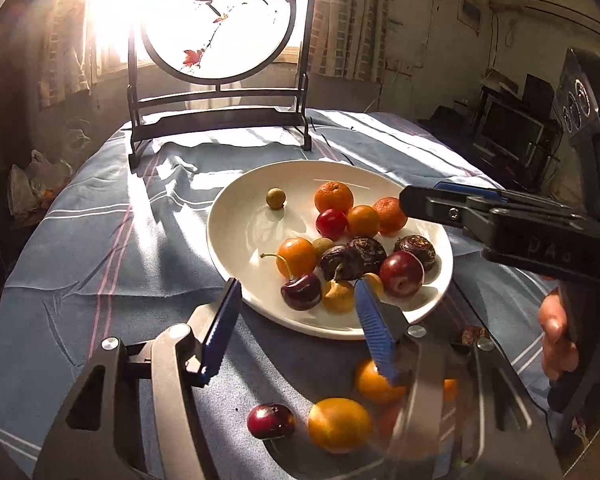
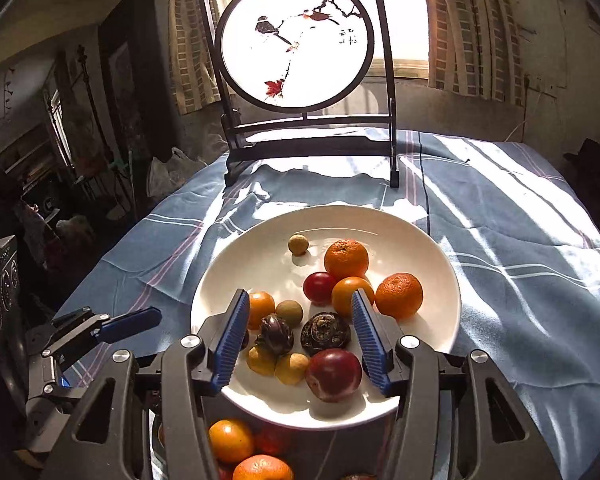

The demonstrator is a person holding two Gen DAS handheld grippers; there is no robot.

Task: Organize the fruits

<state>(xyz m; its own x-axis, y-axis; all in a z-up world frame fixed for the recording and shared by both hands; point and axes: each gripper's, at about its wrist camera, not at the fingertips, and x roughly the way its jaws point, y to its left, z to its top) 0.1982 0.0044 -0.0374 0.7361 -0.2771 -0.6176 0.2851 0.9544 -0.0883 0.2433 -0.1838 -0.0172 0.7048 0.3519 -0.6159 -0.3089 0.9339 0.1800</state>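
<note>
Fruits (image 2: 346,258) on white plate (image 2: 440,264), striped blue tablecloth (image 2: 520,240), both grippers' fingers (image 1: 224,320) apart, empty.

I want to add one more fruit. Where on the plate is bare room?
The white plate is bare at its far left, around the lone small green fruit. The near half is crowded, from the tangerines to the red plum.

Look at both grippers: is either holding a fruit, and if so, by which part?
Nothing is held. The left gripper and right gripper both stand open above the plate, with no fruit pressed between the pads.
</note>
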